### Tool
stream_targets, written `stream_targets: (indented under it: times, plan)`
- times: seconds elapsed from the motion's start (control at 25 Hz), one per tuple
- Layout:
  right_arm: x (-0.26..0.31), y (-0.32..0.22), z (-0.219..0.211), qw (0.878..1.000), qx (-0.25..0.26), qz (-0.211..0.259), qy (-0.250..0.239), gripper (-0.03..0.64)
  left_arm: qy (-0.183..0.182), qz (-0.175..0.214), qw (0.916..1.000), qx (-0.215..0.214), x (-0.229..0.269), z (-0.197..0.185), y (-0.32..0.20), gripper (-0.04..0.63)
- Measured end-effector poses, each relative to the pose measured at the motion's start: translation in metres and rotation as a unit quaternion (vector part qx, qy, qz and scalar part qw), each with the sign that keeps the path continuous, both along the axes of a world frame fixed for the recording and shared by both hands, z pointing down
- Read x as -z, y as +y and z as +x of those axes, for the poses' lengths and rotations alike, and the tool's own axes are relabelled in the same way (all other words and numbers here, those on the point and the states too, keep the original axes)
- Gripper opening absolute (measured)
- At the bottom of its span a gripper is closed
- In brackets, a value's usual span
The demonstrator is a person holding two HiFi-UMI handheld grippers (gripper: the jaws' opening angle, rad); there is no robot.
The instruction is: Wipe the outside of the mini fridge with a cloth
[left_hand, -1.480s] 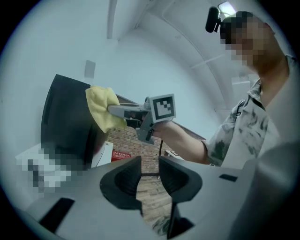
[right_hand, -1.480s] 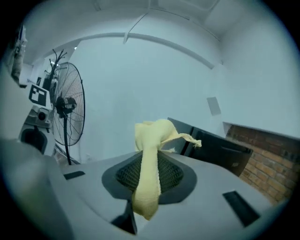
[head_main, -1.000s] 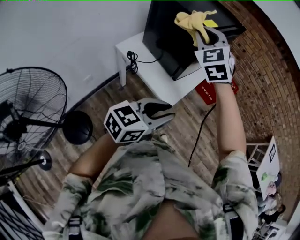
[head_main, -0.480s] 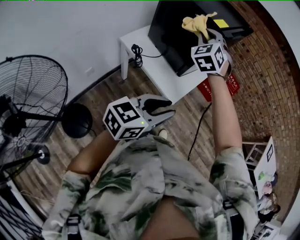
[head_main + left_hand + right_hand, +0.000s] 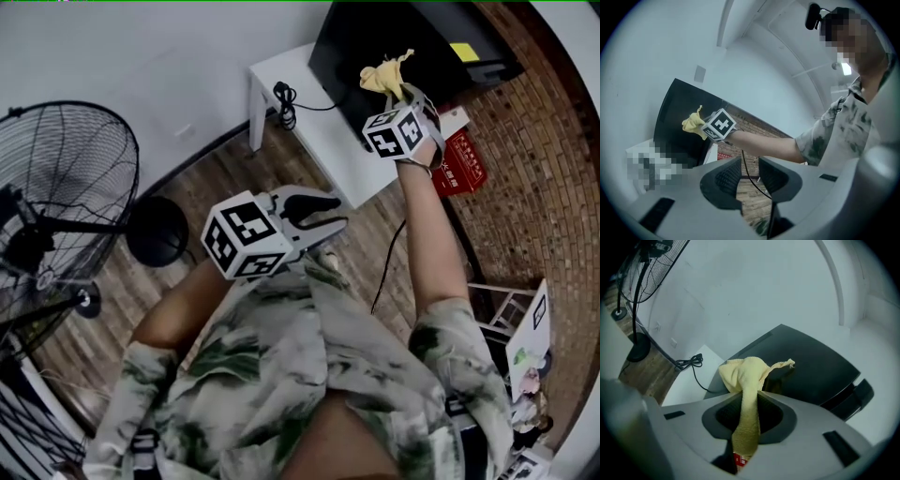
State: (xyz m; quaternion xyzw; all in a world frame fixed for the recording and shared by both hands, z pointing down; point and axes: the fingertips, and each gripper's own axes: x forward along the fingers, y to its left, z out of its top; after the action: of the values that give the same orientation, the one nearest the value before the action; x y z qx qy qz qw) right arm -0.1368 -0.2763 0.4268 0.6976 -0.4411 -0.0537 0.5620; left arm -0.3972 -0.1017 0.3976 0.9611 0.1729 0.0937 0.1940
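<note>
My right claw (image 5: 748, 404) is clamped on a crumpled yellow cloth (image 5: 744, 373), right by the far black boxy mini fridge (image 5: 811, 362) on the white tabletop (image 5: 323, 131). My left claw (image 5: 750, 172) hangs near me, slightly parted and empty.

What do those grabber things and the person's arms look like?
The left gripper and right gripper are grey plastic with dark ribbed pads. Each carries a white cube with black square markers. The shirt is short-sleeved, white with green blotches.
</note>
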Motion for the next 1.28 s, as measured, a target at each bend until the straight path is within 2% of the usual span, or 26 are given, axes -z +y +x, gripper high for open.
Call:
stream_targets:
  times: [0.48,0.64,0.76,0.88,1.12,1.28]
  plan:
    - [-0.109,-0.004,-0.001,0.995,-0.018,-0.069,-0.075,0.087,-0.012,-0.010,0.9997,0.021,-0.013,-0.012,-0.020,0.121]
    - [-0.114,-0.004,-0.004,0.994,-0.015,-0.074,-0.086,0.087,-0.012,-0.009,0.9996,0.023,-0.012,-0.014,-0.022,0.121]
    - [-0.092,-0.008,-0.015,0.995,0.004,-0.054,-0.087,0.087,-0.008,-0.006,0.9997,0.022,-0.009,-0.014,-0.022,0.121]
    - [-0.047,-0.014,-0.029,0.997,0.029,-0.013,-0.073,0.087,-0.004,-0.005,0.9998,0.021,-0.005,-0.013,-0.021,0.121]
    - [0.058,-0.031,-0.053,0.996,0.061,0.062,-0.027,0.087,0.005,-0.003,0.9999,0.010,-0.001,-0.010,-0.011,0.121]
    - [0.110,-0.046,-0.054,0.993,0.068,0.092,0.011,0.087,0.009,-0.003,0.9999,0.008,0.000,-0.010,-0.008,0.121]
